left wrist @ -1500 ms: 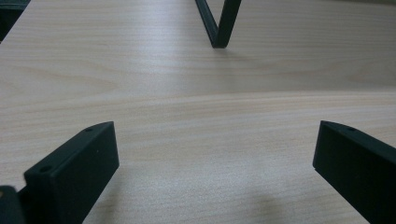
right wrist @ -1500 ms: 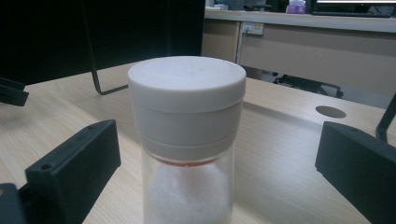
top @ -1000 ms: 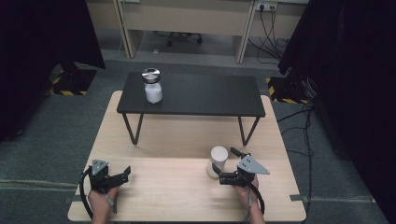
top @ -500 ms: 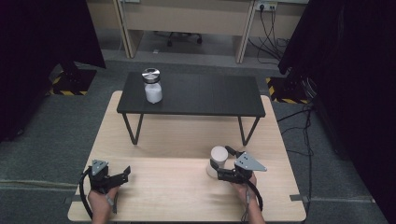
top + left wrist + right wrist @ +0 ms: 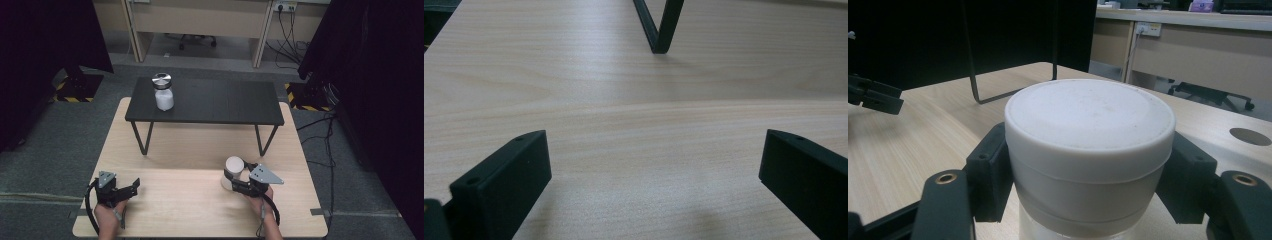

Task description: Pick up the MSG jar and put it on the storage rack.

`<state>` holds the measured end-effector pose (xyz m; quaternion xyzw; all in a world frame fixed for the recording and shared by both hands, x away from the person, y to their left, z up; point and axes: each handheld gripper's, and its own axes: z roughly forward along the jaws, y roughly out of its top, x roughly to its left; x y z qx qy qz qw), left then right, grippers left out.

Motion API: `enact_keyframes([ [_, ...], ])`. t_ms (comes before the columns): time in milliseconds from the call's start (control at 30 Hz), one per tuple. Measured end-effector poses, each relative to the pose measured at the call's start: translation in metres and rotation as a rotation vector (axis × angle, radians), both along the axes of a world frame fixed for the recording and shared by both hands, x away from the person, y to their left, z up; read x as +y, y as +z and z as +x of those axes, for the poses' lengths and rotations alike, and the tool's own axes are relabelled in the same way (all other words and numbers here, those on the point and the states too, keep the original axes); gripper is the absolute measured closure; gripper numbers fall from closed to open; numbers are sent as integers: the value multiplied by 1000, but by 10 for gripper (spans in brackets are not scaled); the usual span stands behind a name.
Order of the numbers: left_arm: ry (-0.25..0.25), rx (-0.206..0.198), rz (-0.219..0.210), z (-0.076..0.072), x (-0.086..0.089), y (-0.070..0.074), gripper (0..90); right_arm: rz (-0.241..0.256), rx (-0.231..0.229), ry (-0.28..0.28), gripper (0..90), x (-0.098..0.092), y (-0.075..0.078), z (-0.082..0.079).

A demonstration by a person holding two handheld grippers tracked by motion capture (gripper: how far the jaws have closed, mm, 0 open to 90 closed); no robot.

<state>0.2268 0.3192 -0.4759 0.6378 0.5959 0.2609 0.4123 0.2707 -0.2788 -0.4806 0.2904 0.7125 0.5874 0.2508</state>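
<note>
The left gripper (image 5: 131,187) rests on the wooden table (image 5: 200,145), jaws spread wide. A jar (image 5: 163,92) stands on the black bench (image 5: 225,102). The right gripper (image 5: 234,184) clamps a white-lidded jar (image 5: 1089,145), apparently touching the table.

High view overhead facing forward, gripper views low, sharing wooden table (image 5: 200,150)

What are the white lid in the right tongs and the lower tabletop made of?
Round white lid: probably matte plastic, with an even, dull surface and a moulded rim seam. Pale lower tabletop: light wood or wood-look laminate, with fine straight grain and a low sheen.
</note>
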Motion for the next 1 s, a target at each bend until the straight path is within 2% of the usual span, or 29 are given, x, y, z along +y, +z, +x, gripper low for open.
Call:
enact_keyframes([
  [300,-4,1,3,0,0,0,0,-16,10,-15,342,4,6,-4],
  [533,-5,4,3,1,0,0,0,6,12,-39,342,0,14,-7],
  [833,-9,5,1,1,0,0,0,4,-3,-91,342,-7,42,-13],
  [1000,-11,4,0,1,1,0,0,-5,-6,-122,342,-8,62,-15],
])
